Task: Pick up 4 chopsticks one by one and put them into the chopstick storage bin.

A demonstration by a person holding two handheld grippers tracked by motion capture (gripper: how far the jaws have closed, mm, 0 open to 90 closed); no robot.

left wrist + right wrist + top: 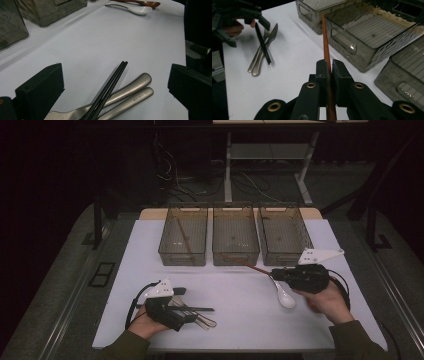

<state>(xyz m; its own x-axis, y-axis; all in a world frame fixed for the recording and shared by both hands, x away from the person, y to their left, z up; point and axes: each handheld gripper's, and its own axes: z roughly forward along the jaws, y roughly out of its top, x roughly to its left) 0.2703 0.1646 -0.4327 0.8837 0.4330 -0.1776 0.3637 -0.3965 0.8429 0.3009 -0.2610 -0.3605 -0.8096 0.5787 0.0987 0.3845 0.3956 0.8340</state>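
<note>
My right gripper (pixel 275 274) (pixel 330 67) is shut on a brown wooden spoon (pixel 247 264) (pixel 325 37), held above the white table with its long handle pointing at the bins. Its bowl (pixel 151 3) shows in the left gripper view. A white ceramic spoon (pixel 284 296) (pixel 136 9) lies just below the right gripper. My left gripper (pixel 189 316) (pixel 115 82) stands open at the front left. Its jaws straddle a pair of black chopsticks (pixel 197 309) (pixel 110 85) (pixel 263 45) lying across a metal knife and fork (pixel 205 321) (pixel 130 93) (pixel 259 57).
Three smoked plastic bins stand in a row at the back: left (pixel 182 256), middle (pixel 235 256), right (pixel 284 257). The left bin holds a brown stick (pixel 185 240). A white board (pixel 240 330) covers the table, and the floor beyond is dark.
</note>
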